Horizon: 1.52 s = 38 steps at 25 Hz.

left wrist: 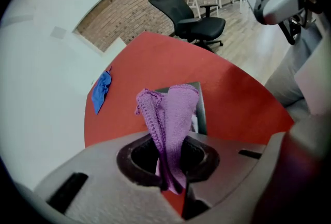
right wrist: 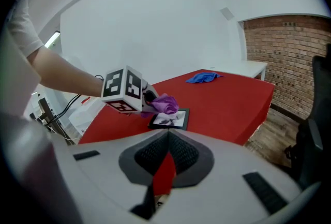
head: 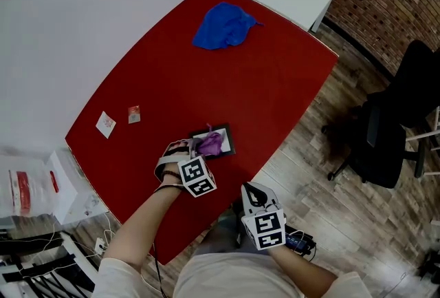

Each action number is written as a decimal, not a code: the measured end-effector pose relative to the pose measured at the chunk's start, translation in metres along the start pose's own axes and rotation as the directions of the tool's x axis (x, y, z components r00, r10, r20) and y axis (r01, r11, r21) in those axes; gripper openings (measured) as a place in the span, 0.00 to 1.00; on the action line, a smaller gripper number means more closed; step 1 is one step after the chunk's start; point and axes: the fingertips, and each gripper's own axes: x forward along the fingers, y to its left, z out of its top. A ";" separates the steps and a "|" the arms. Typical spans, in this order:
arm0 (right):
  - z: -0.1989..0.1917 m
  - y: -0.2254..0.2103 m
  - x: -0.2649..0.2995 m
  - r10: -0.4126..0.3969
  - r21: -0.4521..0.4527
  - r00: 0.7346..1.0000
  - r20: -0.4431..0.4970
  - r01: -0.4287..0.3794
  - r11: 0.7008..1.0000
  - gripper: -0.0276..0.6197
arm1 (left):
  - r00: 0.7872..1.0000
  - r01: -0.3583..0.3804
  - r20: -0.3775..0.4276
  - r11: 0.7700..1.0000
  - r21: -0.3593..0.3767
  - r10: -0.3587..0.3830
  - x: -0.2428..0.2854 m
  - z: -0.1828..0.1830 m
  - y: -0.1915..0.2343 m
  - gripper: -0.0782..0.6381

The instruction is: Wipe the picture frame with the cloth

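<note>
Two tongs in play: the left tongs [head: 194, 146] clench the purple cloth [head: 210, 144] over the picture frame [head: 225, 133], which lies flat near the red bench's [head: 206, 69] edge. The right tongs [head: 251, 192] hang pinched together, empty. Nothing steadies that frame, so a hard wipe could skid it off.

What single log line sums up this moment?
left hand-held gripper: shut on purple knitted cloth over small black picture frame | right hand-held gripper: shut, empty, off red table | crumpled blue cloth: far end
</note>
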 end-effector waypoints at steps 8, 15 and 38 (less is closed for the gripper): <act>-0.008 -0.012 -0.010 -0.027 0.012 1.000 -0.013 0.027 1.000 0.05 | 0.997 -0.036 -0.062 0.999 0.016 0.037 0.033 0.007 0.030 0.19; -0.012 -0.022 -0.009 -0.031 0.036 0.999 -0.018 0.032 0.999 0.05 | 0.998 -0.006 -0.068 0.998 0.065 0.010 0.028 0.009 0.002 0.19; -0.005 -0.018 -0.005 -0.021 0.045 1.000 -0.004 0.021 0.999 0.05 | 0.999 0.010 -0.039 1.000 0.000 -0.010 0.016 0.019 0.006 0.19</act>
